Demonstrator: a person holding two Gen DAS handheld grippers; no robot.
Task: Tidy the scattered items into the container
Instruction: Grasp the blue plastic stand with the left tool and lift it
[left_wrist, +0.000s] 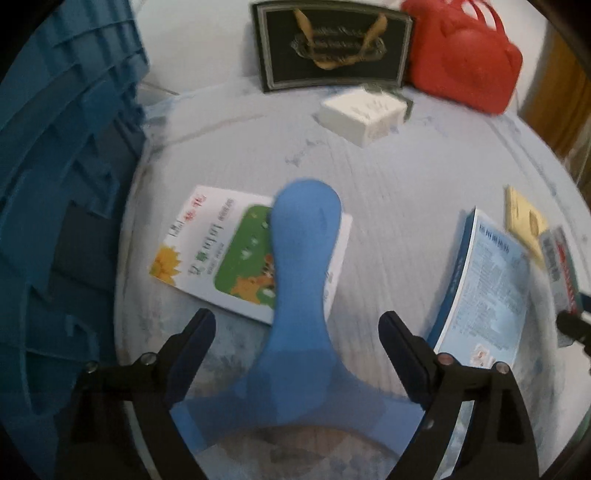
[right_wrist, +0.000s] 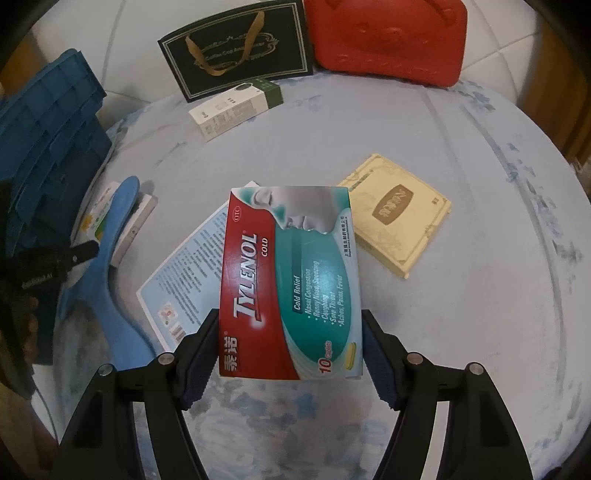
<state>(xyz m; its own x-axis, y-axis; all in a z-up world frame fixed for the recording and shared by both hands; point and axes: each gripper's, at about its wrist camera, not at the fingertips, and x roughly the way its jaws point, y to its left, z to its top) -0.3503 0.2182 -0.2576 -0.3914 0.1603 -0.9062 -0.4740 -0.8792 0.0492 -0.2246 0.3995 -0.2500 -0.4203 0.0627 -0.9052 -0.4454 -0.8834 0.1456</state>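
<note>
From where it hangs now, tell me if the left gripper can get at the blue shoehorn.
Probably yes: the left gripper is open, the blue shoehorn lies between its fingers, and nothing covers it.

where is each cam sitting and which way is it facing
Left wrist: on the left gripper, tilted steeply down at the bed; open fingers straddle a blue shoehorn lying on a booklet; blue crate at left.
Right wrist: on the right gripper, tilted down likewise; its fingers clamp a Tylenol box; the left gripper shows at its left edge.
Shared: shoehorn, crate, black gift bag, red bag.
</note>
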